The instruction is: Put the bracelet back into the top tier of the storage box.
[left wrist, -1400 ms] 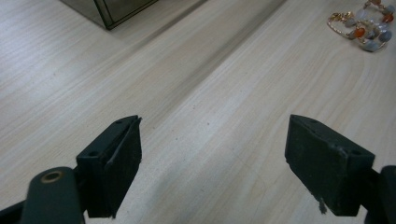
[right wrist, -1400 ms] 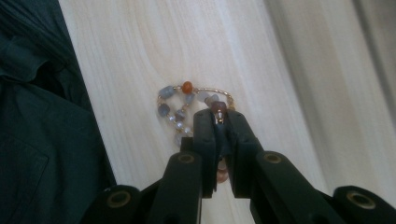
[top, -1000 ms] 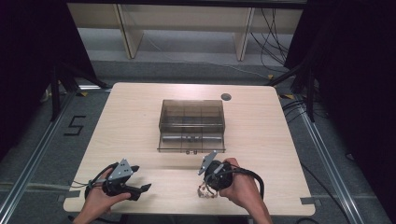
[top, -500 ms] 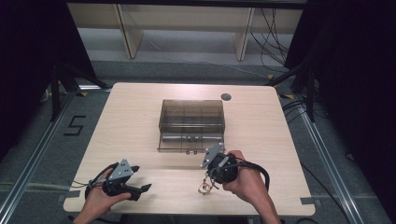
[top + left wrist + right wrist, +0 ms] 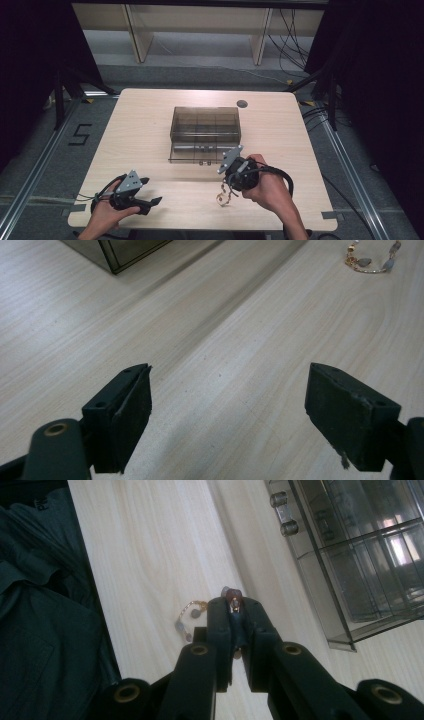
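Table: pale wood-grain top, small dark round spot near its far edge.
Room: grey floor, black curtains either side, light shelving beyond the table.
Box: smoky clear plastic, divided compartments, mid-table.
Bracelet: beaded chain, just in front of the box toward the near edge; hangs roughly upright, lower end seemingly on the table.
Right gripper: clenched on the bracelet's top.
Left gripper: jaws wide apart, empty, well left of the box.
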{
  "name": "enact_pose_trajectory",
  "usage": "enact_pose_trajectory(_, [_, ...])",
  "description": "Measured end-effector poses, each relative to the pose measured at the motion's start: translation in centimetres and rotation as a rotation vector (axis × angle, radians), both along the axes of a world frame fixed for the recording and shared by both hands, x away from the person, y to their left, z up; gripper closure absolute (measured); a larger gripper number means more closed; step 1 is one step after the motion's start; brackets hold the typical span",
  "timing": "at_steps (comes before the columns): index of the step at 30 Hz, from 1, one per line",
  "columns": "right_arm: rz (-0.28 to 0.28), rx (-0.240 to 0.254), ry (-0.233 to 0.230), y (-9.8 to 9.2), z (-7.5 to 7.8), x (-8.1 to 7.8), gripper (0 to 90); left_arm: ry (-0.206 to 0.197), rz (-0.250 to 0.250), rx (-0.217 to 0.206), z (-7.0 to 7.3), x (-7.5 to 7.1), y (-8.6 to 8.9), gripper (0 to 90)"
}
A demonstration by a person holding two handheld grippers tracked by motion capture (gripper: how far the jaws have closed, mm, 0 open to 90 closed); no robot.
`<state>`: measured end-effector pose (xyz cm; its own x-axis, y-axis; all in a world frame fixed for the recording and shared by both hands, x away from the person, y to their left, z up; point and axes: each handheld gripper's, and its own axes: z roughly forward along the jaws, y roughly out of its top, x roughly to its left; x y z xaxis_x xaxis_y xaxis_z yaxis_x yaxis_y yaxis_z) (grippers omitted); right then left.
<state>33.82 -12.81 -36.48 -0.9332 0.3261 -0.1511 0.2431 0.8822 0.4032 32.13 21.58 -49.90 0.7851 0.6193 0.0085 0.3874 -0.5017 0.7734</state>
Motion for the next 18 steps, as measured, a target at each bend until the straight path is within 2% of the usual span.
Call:
enact_pose_trajectory(1, [0.0, -0.002, -0.004, 0.0, 0.1, 0.1, 84.5, -0.019, 0.011, -0.013, -0.1, 0.0, -0.1, 18.9])
enact_pose_trajectory(2, [-0.012, -0.014, -0.007, -0.1, 0.3, 0.1, 84.5, -0.01, 0.018, -0.022, 0.0, -0.1, -0.1, 18.8])
enact_pose_trajectory(3, [-0.006, -0.014, -0.016, -0.2, 0.5, 0.1, 84.5, -0.007, 0.011, -0.016, 0.0, -0.1, -0.1, 18.9])
enact_pose_trajectory(4, [-0.015, -0.01, -0.003, -0.3, 0.7, 0.1, 84.5, -0.021, 0.004, -0.004, -0.1, 0.0, 0.0, 18.9])
enact_pose_trajectory(5, [-0.004, -0.009, -0.01, -0.4, 0.9, 0.2, 84.6, -0.001, 0.014, -0.01, -0.1, -0.1, -0.1, 18.9])
enact_pose_trajectory(6, [-0.024, -0.011, -0.015, -0.5, 1.2, 0.1, 84.5, 0.001, 0.015, -0.01, -0.1, -0.1, -0.1, 18.9])
enact_pose_trajectory(7, [-0.01, -0.01, -0.013, -0.5, 1.4, 0.2, 84.5, -0.001, 0.02, -0.03, -0.1, -0.2, -0.2, 18.9])
enact_pose_trajectory(10, [-0.001, -0.01, -0.024, -0.7, 2.2, 0.2, 84.5, 0.002, 0.016, -0.012, -0.1, -0.1, -0.1, 18.9])
enact_pose_trajectory(11, [-0.025, -0.012, -0.028, -0.7, 2.5, 0.1, 84.5, 0.011, 0.014, -0.011, -0.1, -0.1, -0.1, 18.9])
enact_pose_trajectory(14, [-0.004, -0.014, -0.04, -0.8, 3.2, 0.3, 84.5, -0.003, 0.025, -0.041, -0.1, -0.2, -0.3, 18.9])
enact_pose_trajectory(15, [-0.017, -0.014, -0.042, -0.8, 3.6, 0.3, 84.5, -0.011, 0.007, -0.008, 0.0, 0.0, -0.1, 18.9])
enact_pose_trajectory(16, [-0.004, -0.017, -0.052, -0.8, 3.8, 0.4, 84.5, 0.005, 0.015, -0.013, -0.1, -0.1, -0.1, 18.9])
enact_pose_trajectory(17, [-0.013, -0.013, -0.048, -0.7, 4.1, 0.4, 84.5, 0.003, 0.014, -0.01, -0.1, -0.1, -0.1, 18.9])
enact_pose_trajectory(18, [-0.008, -0.012, -0.052, -0.7, 4.3, 0.5, 84.5, 0.003, 0.019, -0.031, -0.1, -0.2, -0.2, 18.9])
